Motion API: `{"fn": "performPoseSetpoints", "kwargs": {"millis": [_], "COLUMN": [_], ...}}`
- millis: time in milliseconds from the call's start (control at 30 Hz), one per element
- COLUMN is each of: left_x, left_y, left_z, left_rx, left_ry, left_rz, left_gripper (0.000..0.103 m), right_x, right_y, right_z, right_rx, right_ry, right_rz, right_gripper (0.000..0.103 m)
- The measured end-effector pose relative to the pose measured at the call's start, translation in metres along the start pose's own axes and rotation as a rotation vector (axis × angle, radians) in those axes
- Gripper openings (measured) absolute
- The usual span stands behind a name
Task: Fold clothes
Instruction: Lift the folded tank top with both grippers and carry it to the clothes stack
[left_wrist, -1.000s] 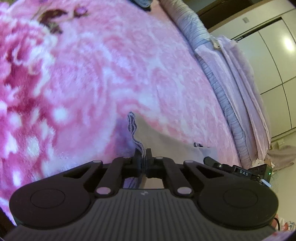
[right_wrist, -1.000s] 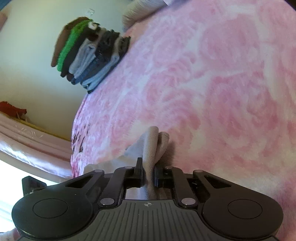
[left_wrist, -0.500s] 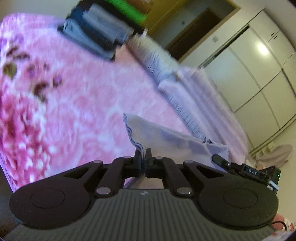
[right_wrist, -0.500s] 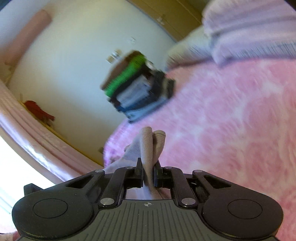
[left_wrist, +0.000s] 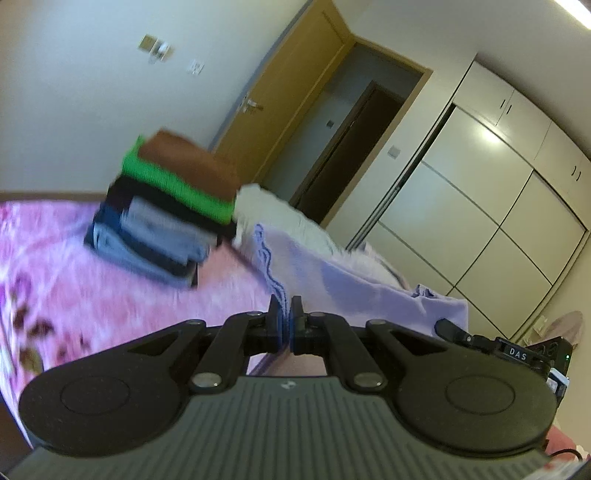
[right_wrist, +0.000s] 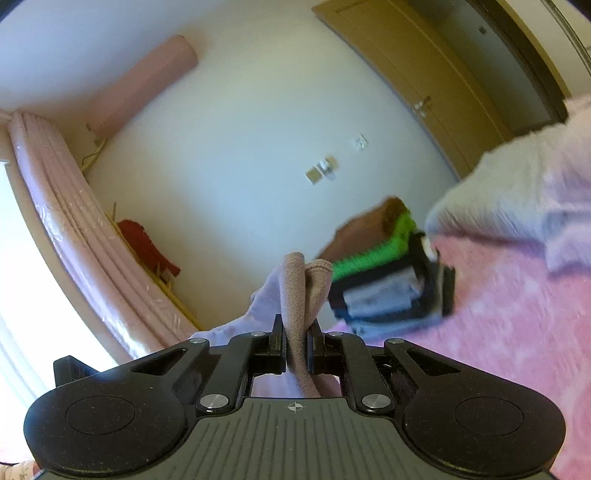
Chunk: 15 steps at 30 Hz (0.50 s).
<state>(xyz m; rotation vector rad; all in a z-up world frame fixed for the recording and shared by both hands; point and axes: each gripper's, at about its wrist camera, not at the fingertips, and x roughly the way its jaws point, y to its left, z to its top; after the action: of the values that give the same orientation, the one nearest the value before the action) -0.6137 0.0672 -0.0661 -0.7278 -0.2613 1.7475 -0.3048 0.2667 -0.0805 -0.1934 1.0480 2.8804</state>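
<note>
Left wrist view: the left gripper (left_wrist: 284, 317) pinches the stitched edge of a pale lilac garment (left_wrist: 332, 284), which stretches rightward, lifted above the pink floral blanket (left_wrist: 74, 280). Beyond the garment sits a stack of folded clothes (left_wrist: 166, 214). The right gripper (right_wrist: 296, 345) clamps a bunched fold of the same cloth.

Left gripper (left_wrist: 285, 318) and right gripper (right_wrist: 296, 339): both showing matte black linkage arms with silver pivot screws, round black side discs, grey ribbed housings behind the fingers bearing a small centre mark; white "DAS" lettering showing right of the left housing
</note>
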Motion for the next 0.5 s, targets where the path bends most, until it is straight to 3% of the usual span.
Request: {"fn": "performPoseSetpoints", "kwargs": {"millis": [200, 500], "left_x": [0.058, 0.177], "left_y": [0.048, 0.140], "left_z": [0.086, 0.219], "left_rx": [0.034, 0.070], "left_ry": [-0.008, -0.025], "left_rz": [-0.039, -0.048], "left_gripper": [0.001, 0.001], "right_x": [0.088, 0.266], "right_y": [0.001, -0.024], "right_z": [0.040, 0.123], "right_rx": [0.014, 0.034], "right_ry": [-0.049, -0.104], "right_rz": [-0.017, -0.073], "right_gripper": [0.006, 0.006]}}
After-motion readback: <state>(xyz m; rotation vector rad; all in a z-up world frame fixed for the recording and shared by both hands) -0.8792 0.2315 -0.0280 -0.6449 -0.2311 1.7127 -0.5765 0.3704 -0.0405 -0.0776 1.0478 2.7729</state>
